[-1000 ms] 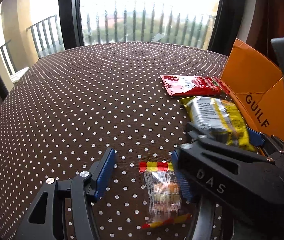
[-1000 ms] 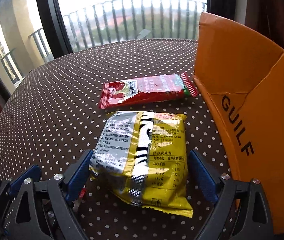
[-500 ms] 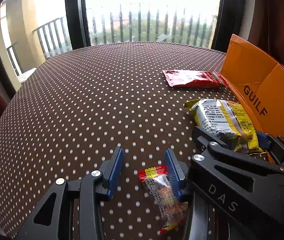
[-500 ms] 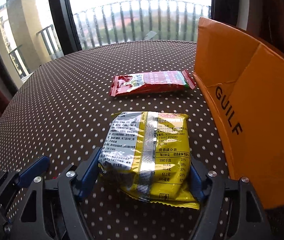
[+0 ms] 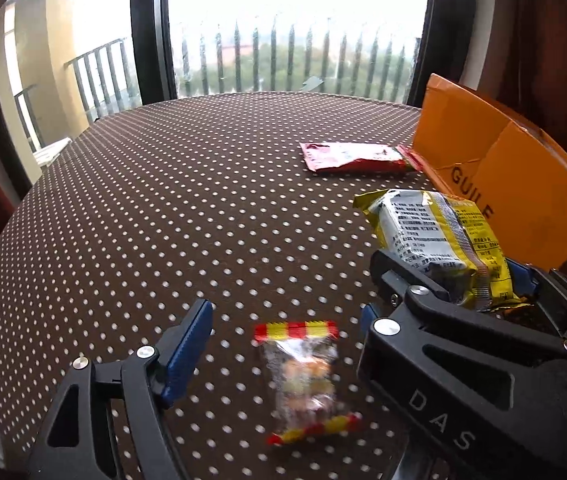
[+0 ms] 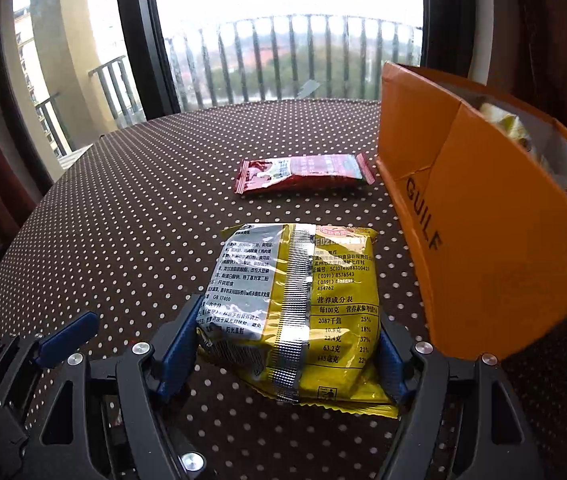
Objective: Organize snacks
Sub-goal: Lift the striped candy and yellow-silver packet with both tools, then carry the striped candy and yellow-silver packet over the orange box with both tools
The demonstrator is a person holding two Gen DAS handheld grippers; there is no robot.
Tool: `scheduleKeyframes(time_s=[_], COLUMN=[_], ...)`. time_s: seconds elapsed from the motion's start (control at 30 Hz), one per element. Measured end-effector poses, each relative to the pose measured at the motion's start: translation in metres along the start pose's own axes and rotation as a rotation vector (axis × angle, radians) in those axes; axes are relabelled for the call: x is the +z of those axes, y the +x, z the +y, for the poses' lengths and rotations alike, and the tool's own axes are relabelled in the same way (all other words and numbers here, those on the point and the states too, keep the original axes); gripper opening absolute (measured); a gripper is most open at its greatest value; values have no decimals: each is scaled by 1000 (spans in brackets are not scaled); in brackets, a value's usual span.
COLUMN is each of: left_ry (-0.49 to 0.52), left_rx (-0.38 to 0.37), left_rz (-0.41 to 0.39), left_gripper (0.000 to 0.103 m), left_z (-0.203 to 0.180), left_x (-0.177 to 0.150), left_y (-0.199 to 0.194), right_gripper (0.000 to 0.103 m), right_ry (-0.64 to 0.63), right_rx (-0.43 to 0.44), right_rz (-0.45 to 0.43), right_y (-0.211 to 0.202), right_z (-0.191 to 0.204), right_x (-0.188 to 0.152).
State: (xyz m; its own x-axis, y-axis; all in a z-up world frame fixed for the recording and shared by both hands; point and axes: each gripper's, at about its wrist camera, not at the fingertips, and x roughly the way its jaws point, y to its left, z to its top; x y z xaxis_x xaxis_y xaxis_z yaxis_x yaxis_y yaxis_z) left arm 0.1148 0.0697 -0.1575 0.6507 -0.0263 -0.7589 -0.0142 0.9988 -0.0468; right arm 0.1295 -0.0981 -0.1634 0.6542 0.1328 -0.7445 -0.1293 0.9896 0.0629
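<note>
The right gripper [image 6: 287,356] fingers clamp the yellow pack [image 6: 297,304], lifted toward the box [image 6: 483,248] (presumably its destination). The left gripper [image 5: 283,336] fingers have just opened wide, the candy [image 5: 305,376] lying loose between them.

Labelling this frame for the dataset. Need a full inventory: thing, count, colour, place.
yellow noodle packet: 1, yellow and silver, between the right claw's pads, lifted off the cloth
red snack packet: 1, red, flat on the table, beside the box's far corner
small clear packet: 1, clear with red-yellow striped ends, between the left claw's fingers, blurred, touching neither pad
orange box: 1, orange, lettered GUILF, right side of the table, some pale packets inside
table: 1, brown cloth with white dots, by the window
window: 1, dark frame, balcony railing outside
left claw: 1, black with blue pads, jaws have just been opening
right claw: 1, black with blue pads, closed on the noodle packet
</note>
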Motion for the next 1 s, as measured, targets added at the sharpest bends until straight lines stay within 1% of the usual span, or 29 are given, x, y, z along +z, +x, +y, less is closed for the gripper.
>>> scheduleKeyframes(time_s=[0.13,0.17,0.2,0.23,0.3,0.6,0.7,1.0], left_ry=[-3,-10,-21,-24,-24,-28,-19,-7], left_rx=[27,37,39,55,56,50,58,47], left_rz=[18,33,50,42,42,39,21,-35], left_gripper=[77,69,57,56,44,41,41,41], left_z=[-4,-4,-3,-3,-4,-7,-10,-7], left_x=[-8,-11,-13,-15,-17,-23,-21,1], left_y=[2,4,6,5,3,2,-5,-24], right_gripper=[78,78,78,78,78,78,78,78], right_ry=[-9,-12,-13,-12,-9,-5,-8,-6], right_rx=[5,6,8,10,15,47,55,66], right_rz=[8,13,19,24,30,32,27,-17], right_y=[-3,-3,-3,-2,-2,-5,-7,-20], right_z=[-4,-4,-5,-7,-8,-10,-9,-3], right_x=[-7,-8,-10,-12,-15,-18,-17,3])
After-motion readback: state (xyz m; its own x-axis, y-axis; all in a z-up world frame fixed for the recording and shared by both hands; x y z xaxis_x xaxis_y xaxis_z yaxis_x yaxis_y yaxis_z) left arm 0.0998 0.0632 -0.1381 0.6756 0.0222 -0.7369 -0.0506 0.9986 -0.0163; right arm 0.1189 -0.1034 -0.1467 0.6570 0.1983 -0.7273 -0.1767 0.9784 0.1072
